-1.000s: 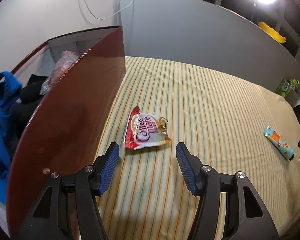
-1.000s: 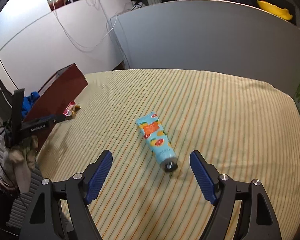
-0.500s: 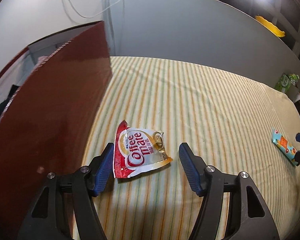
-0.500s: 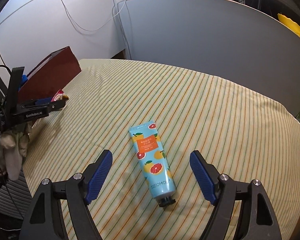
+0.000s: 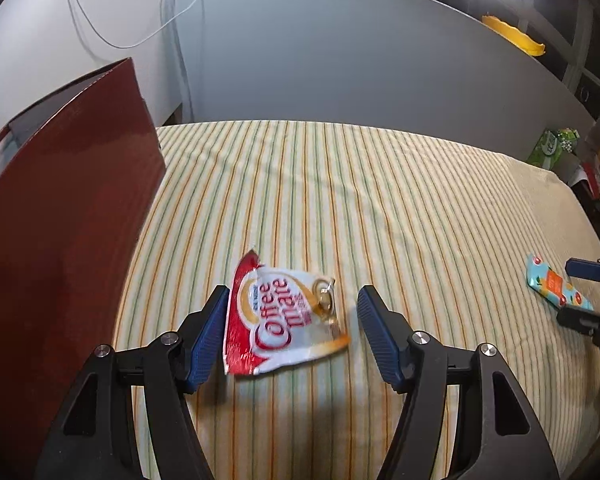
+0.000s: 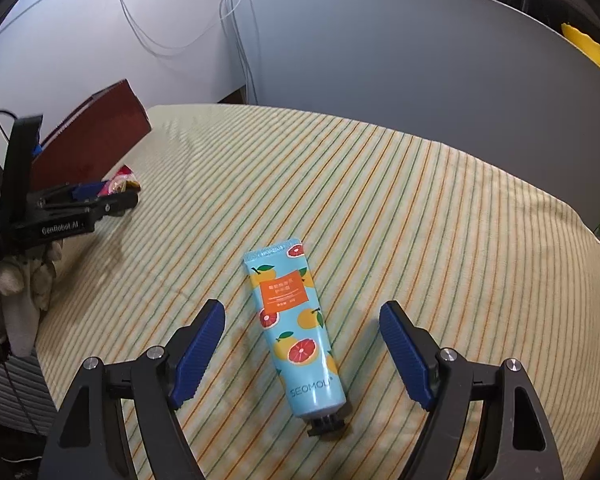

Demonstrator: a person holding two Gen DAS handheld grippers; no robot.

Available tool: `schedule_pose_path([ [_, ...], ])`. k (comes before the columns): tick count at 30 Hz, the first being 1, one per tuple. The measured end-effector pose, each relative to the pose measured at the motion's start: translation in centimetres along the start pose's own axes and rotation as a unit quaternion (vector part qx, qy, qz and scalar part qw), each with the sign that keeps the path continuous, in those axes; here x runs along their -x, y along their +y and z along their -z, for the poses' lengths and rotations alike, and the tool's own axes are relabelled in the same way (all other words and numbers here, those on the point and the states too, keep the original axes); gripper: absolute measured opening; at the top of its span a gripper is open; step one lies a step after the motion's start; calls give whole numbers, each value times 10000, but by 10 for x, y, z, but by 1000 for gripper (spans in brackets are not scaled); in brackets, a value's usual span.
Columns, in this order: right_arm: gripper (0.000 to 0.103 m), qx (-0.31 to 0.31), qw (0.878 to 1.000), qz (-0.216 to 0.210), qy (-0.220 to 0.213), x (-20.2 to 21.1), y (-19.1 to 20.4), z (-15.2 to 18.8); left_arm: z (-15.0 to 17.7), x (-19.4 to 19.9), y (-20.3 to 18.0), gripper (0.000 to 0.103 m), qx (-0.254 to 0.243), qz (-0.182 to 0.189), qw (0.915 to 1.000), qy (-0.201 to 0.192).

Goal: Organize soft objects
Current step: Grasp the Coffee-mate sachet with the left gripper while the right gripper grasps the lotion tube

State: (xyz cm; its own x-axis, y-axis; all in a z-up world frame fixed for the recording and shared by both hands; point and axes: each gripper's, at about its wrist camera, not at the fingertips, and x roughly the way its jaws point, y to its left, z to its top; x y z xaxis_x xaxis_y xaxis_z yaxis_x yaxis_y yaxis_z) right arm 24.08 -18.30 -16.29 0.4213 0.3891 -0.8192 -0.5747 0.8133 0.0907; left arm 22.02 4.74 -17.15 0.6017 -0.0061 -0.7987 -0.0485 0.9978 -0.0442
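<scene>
The Coffee-mate sachet (image 5: 278,316) lies flat on the striped cloth (image 5: 340,200) between the pads of the left gripper (image 5: 290,334), its red edge just beside the left pad, a gap left to the right pad. Its long axis runs across the claw's line, the torn red corner pointing away and to the left. The jaws have just been opening and stand apart, pressing on nothing. The dark red box wall (image 5: 60,220) rises close on the claw's left.

The blue citrus-print tube (image 6: 296,332) lies between the pads of the right gripper (image 6: 302,354), clear of both. Its long axis runs nearly along the claw's line: black cap toward the camera, crimped end away, leaning slightly left. These jaws also stand wide and empty.
</scene>
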Motion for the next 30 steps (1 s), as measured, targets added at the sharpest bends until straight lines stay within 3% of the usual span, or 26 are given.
schedule_pose_path([
  [5,76,267,9995,169,96,-8,6,-2,2,2,-6,64,-138,-37,9999,-35],
  [10,73,485,9983,263,182,-9,13,1,9,10,-4,54,-143,-47,9998,-95],
  [16,52,447,9985,244,197,-6,12,3,14,15,-8,44,-250,-63,9995,-176],
  [20,29,386,9985,349,154,-2,10,4,19,21,-10,41,-268,-6,9995,-192],
  [30,28,-98,9999,107,19,9,-1,12,25,35,-11,38,-247,133,9993,-266],
])
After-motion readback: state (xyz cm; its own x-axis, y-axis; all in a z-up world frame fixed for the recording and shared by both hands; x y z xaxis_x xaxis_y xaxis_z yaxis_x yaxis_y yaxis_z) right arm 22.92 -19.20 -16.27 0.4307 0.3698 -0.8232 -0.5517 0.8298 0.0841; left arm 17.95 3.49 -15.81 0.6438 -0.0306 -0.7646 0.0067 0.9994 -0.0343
